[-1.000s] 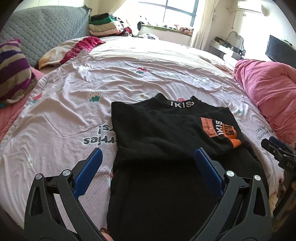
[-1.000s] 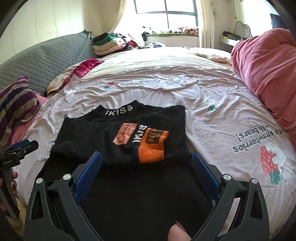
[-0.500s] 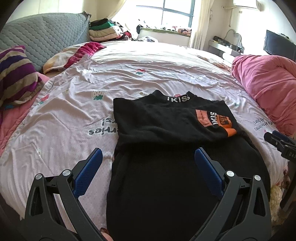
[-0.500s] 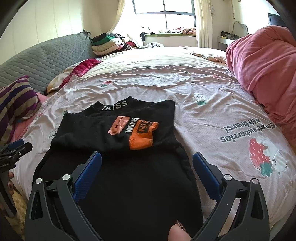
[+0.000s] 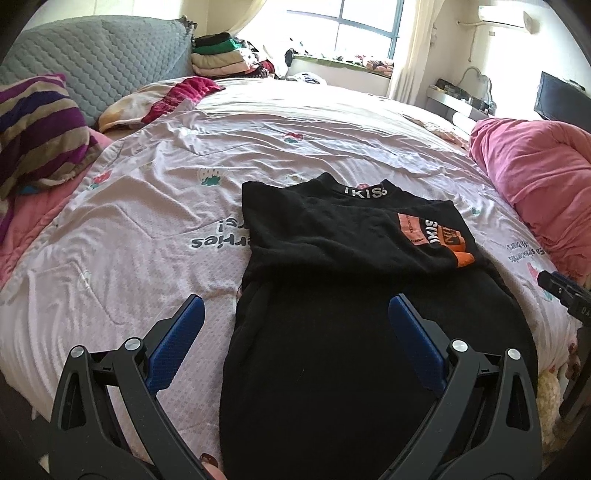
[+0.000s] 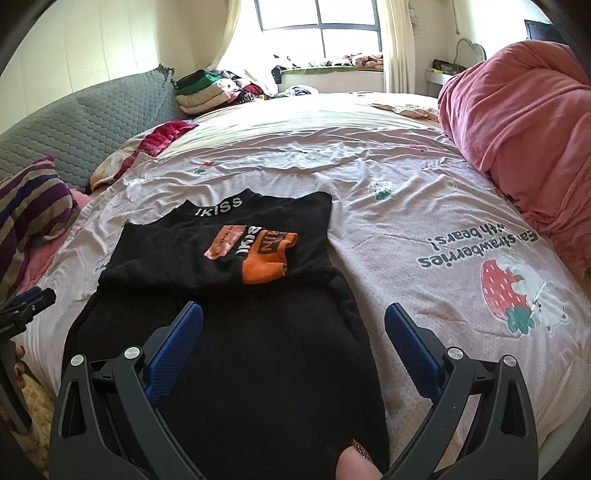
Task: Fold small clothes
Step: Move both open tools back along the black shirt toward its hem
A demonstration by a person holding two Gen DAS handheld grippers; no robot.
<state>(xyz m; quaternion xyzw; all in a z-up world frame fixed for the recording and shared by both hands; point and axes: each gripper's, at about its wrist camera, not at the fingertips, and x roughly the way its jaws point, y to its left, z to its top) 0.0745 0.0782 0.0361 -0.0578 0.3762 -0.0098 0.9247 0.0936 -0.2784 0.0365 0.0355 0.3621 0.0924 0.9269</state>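
Two grippers hung over the near edge of the bed, each with its blue-padded jaws spread wide and holding nothing. Between them lay a black sweater [image 5: 354,295], flat on the pink strawberry-print bedspread [image 5: 147,206], its hem toward the cameras and its collar, lettered IKISS, pointing away toward the window [image 6: 317,22]. Both sleeves were folded inward across the chest, and the upper one ended in an orange cuff [image 6: 264,264] with a salmon patch beside it, resting right of centre on the garment. The left gripper [image 5: 295,325] stood above the sweater's lower left part, its left finger over the bedspread and its right finger over black cloth. The right gripper [image 6: 293,328] stood above the lower right part, left finger over the cloth and right finger over the bedspread just beside the sweater's edge. Neither touched the fabric, as far as the views told. A fingertip with a painted nail showed at the bottom of each view. No container was in sight; the only gathered items were a stack of folded clothes [image 5: 221,55] at the far side by the grey quilted headboard [image 5: 110,55], a striped pillow [image 5: 37,122] on the left, and a bunched pink quilt [image 6: 517,122] on the right.
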